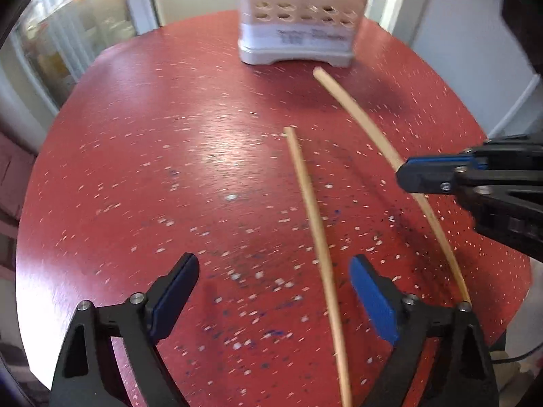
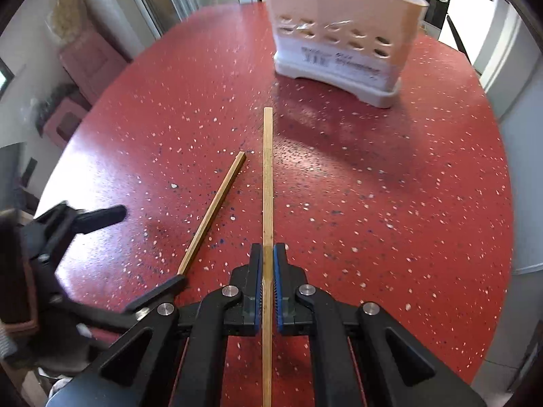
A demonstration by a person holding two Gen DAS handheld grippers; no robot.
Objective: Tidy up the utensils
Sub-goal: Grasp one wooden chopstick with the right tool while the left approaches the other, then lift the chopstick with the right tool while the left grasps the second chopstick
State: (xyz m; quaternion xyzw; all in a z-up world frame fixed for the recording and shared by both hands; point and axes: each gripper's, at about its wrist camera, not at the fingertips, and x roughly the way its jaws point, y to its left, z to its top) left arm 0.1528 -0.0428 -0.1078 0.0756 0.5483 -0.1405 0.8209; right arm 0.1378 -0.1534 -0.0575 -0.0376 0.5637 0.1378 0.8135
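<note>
Two wooden chopsticks are over a red speckled round table [image 1: 152,176]. My right gripper [image 2: 267,254] is shut on one chopstick [image 2: 267,176], which points toward the white utensil holder [image 2: 339,44]. In the left wrist view this chopstick [image 1: 366,125] passes through the right gripper [image 1: 407,176]. The other chopstick [image 1: 312,217] lies on the table between the jaws of my open left gripper [image 1: 275,271], untouched. It also shows in the right wrist view [image 2: 217,203], with the left gripper [image 2: 146,251] around its near end.
The utensil holder [image 1: 298,23] stands at the table's far edge and holds several utensils. Pink cabinets [image 2: 88,64] stand on the floor at left. Glass doors and white walls lie beyond the table.
</note>
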